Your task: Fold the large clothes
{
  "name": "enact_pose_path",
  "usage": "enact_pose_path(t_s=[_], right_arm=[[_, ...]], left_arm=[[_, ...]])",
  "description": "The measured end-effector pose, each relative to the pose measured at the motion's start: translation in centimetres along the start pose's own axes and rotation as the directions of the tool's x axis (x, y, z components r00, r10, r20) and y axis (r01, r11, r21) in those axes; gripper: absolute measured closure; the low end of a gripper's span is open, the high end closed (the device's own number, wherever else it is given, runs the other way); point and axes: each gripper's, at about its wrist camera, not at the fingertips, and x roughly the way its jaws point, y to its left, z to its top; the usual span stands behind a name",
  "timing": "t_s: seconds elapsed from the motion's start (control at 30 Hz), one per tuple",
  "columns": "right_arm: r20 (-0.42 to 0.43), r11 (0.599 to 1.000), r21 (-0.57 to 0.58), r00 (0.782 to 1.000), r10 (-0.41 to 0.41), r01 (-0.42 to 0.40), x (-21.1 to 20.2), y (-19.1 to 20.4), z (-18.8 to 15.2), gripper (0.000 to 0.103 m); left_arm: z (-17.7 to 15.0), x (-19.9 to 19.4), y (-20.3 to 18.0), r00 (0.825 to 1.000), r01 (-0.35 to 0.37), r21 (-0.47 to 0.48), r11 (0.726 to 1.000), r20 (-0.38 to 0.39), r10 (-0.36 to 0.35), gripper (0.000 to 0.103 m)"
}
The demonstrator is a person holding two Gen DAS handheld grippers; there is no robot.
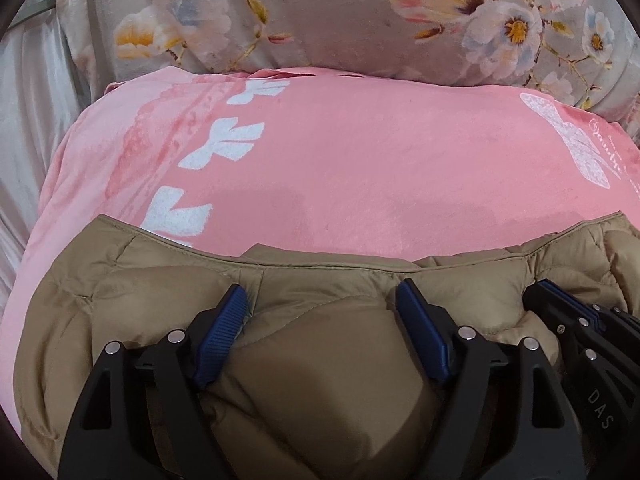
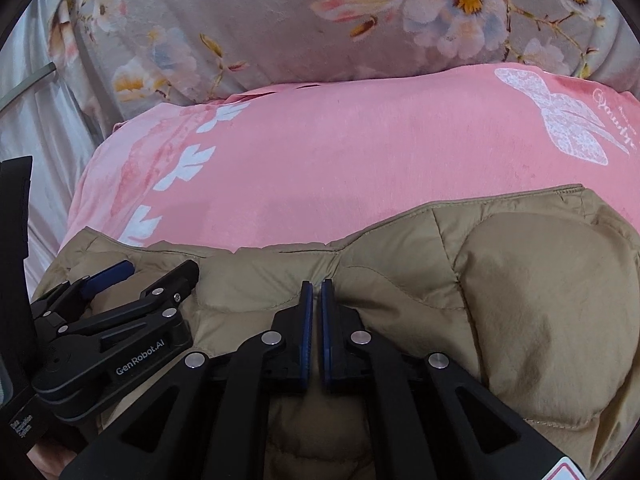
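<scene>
At the left edge of both wrist views, pale grey sheeting [image 1: 36, 92] hung in folds. The pink blanket [image 1: 360, 168], printed with white leaf shapes and a white butterfly, filled the middle of each frame, with the floral bedding [image 1: 320, 12] across the top.

The tan quilted jacket [image 1: 304, 360] lay on the blanket along the lower part of both views, its seamed edge running left to right.

In the left wrist view, the left gripper [image 1: 322, 308] stood at lower centre with its jaws released and spread wide; a puffed panel of the jacket bulged between the blue pads [image 1: 222, 332], which rested against the fabric.

In the right wrist view, the right gripper [image 2: 317, 292] stood at lower centre, jaws clenched, the tips on the jacket. Whether fabric was pinched between them could not be told. The two grippers stood just beside each other.
</scene>
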Motion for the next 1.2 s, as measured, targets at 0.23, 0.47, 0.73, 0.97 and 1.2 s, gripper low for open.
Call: enact_pose_path(t_s=[0.23,0.47,0.73,0.97,1.2], right_arm=[[-0.013,1.0,0.005,1.0,-0.002,0.002,0.4,-0.1,-0.1,0.103],[-0.022,1.0,0.002,1.0,-0.009,0.009,0.7,-0.1,0.0,0.103],[-0.026,1.0,-0.008,0.999,-0.024,0.023,0.9,0.0,0.0,0.103],[-0.027,0.999,-0.019,0.999,-0.041,0.041,1.0,0.1,0.0,0.103],[-0.029,0.998,-0.027,0.998,-0.064,0.063,1.1,0.4,0.0,0.103]], left_arm=[[-0.2,0.6,-0.4,1.0,-0.022,0.015,1.0,-0.004,0.022,0.025],[-0.2,0.9,-0.6,0.999,-0.031,0.021,0.999,-0.014,0.031,0.024],[-0.3,1.1,-0.6,0.999,-0.038,0.027,0.999,-0.019,0.038,0.024],[-0.2,1.3,-0.7,0.998,-0.047,0.033,0.998,-0.029,0.048,0.023],[-0.1,1.4,-0.8,0.997,-0.064,0.036,0.997,-0.032,0.065,0.021]])
